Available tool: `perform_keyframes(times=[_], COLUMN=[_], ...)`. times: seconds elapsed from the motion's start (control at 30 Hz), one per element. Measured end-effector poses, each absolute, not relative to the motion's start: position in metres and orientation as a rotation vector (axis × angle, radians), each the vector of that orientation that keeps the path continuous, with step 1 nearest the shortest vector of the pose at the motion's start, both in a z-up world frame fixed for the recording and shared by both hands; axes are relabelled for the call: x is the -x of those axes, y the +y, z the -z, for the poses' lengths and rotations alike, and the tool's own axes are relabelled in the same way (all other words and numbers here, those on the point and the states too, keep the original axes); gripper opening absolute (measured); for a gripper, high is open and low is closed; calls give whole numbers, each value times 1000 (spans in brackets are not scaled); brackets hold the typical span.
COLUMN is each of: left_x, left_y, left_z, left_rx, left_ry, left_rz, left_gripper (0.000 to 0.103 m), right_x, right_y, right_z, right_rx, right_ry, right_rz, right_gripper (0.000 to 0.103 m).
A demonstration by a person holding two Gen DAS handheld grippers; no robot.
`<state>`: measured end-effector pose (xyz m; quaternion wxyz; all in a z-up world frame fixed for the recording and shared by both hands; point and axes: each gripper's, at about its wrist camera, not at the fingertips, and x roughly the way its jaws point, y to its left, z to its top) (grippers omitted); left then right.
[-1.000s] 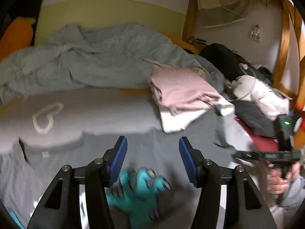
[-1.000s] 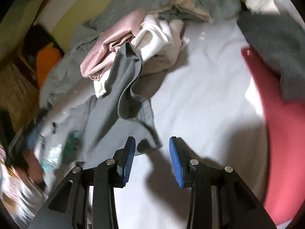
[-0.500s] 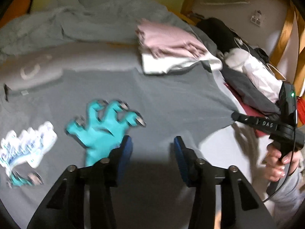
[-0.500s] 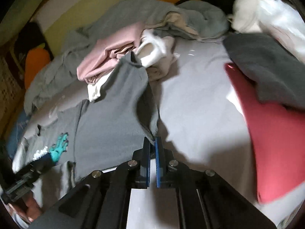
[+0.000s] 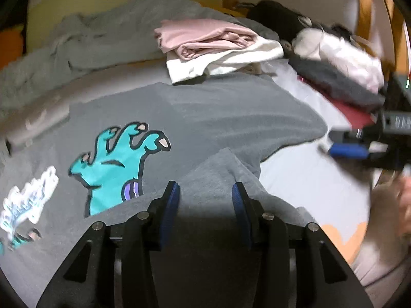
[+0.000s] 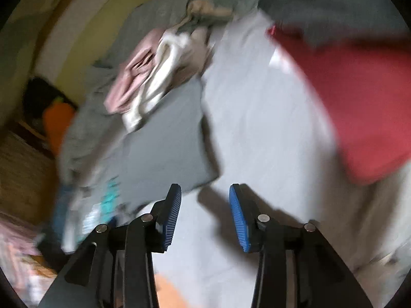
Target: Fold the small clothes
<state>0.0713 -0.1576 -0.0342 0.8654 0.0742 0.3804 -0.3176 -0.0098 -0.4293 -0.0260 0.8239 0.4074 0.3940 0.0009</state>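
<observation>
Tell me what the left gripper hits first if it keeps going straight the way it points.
Most likely the raised fold of the grey T-shirt, which sits right ahead of the left gripper, between its open fingers. Depth is hard to judge, but nothing else lies in that line.

Bare bed sheet (image 6: pixel 257 133) between grey T-shirt (image 6: pixel 164 154) and red garment (image 6: pixel 359 107) gives clear passage; folded pink-and-white stack (image 5: pixel 215 46) blocks the far side.
</observation>
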Motion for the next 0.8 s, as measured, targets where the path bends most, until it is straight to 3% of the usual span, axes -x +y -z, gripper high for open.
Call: perform_keyframes(times=[0.13, 0.27, 0.43, 0.47, 0.5, 0.57, 0.63, 0.8], left_x=[-72, -63, -66, -66, -65, -59, -45, -17], left_y=[-153, -157, -154, -153, -151, -126, -92, -24], left_z=[35, 38, 38, 37, 35, 20, -1, -41], left_rx=[-120, -152, -120, -117, -102, 39, 192, 228], left_ry=[785, 722, 726, 726, 729, 708, 665, 591], left_rz=[680, 661, 669, 667, 660, 596, 622, 521], left_gripper=[44, 44, 45, 45, 45, 41, 43, 45], right_x=[-13, -23, -35, -35, -34, -32, -33, -54], right_y=[-416, -431, -407, -405, -404, -400, -387, -312], right_z=[22, 33, 21, 20, 18, 12, -10, -75], right_rx=[-797, -999, -814, -797, -775, -729, -591, -307], right_ry=[861, 811, 792, 786, 774, 753, 700, 617], right_rz=[36, 121, 224, 240, 266, 258, 234, 21], right_gripper=[41, 41, 40, 29, 4, 5, 5, 5])
